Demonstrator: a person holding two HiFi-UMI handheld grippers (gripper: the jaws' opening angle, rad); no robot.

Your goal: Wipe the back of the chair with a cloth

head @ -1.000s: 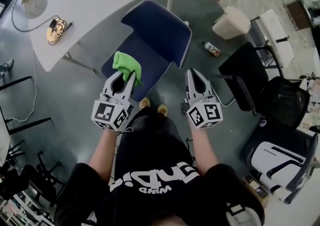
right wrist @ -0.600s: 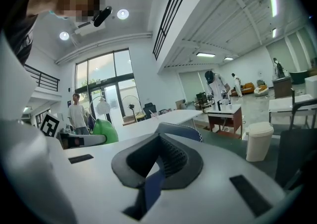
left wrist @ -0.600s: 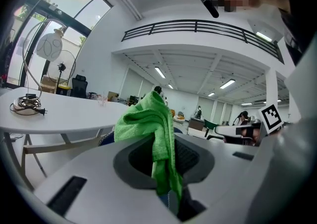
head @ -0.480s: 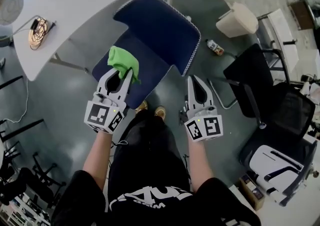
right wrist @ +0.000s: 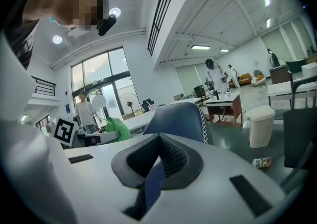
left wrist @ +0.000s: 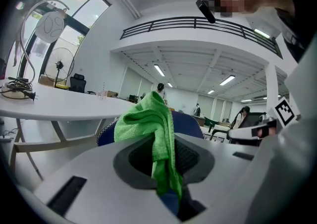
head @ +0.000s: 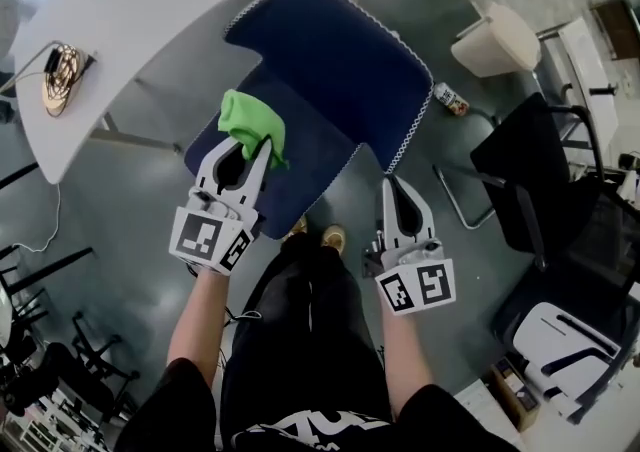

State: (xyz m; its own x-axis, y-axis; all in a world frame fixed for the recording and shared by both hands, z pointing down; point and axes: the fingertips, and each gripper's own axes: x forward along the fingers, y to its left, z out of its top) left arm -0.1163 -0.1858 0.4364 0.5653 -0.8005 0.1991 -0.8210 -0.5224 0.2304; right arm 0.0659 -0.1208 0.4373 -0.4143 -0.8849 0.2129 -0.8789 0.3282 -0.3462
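The blue chair shows in the head view with its white-stitched back (head: pixel 335 50) tilted toward the table and its seat (head: pixel 300 170) below it. A green cloth (head: pixel 250 123) is bunched in my left gripper (head: pixel 260 148), which is shut on it and hovers over the seat's left side. In the left gripper view the cloth (left wrist: pixel 148 119) drapes over the jaws, with the chair (left wrist: pixel 190 121) just behind. My right gripper (head: pixel 394 183) is shut with nothing in it, below the back's right corner. The right gripper view looks at the chair back (right wrist: pixel 178 116).
A white table (head: pixel 150 0) with a coiled cable (head: pixel 58 68) stands beyond the chair. A beige bin (head: pixel 495 40) and a can (head: pixel 452 98) lie on the floor at the right. Black office chairs (head: pixel 540 190) crowd the right side. The person's feet (head: pixel 318 235) are under the seat's front edge.
The chair has grown larger and nearer in the head view. The right gripper has dropped lower and to the right. The left gripper still holds the cloth over the seat.
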